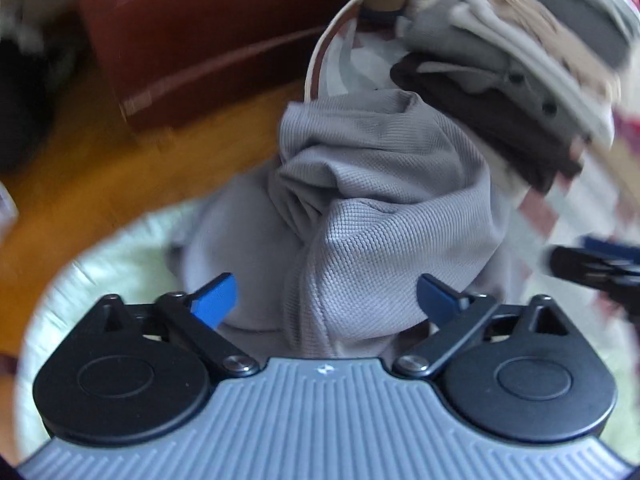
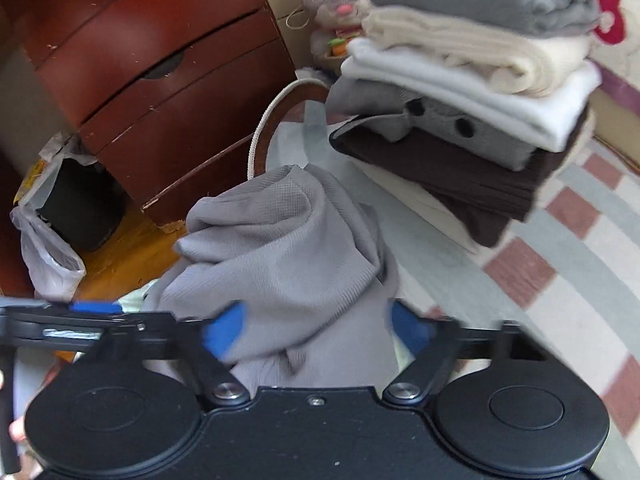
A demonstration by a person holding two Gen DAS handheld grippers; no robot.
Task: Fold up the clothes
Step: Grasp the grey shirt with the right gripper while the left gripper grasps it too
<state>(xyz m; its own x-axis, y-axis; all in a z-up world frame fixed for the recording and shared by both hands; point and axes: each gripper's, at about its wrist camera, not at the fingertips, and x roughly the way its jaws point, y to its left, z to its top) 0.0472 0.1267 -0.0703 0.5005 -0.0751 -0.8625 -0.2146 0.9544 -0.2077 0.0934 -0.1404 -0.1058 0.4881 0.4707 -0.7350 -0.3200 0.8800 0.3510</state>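
Pickup stage: a crumpled grey garment [image 1: 360,208] lies heaped on a bed beside a stack of folded clothes [image 2: 472,72]. The left gripper [image 1: 326,300] has its jaws spread around the cloth; the right gripper [image 2: 316,328] straddles it, contact unclear. Next, pinch separate edges and spread it flat.

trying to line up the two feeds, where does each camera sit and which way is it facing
Left wrist: on the left hand-held gripper, looking down along its blue fingers at the crumpled grey knit garment; the right hand-held gripper shows at the right edge.
Right wrist: on the right hand-held gripper, facing the same garment; the left gripper shows at the left edge.
Shared: the garment, the stack of folded clothes, the red-brown wooden drawers.
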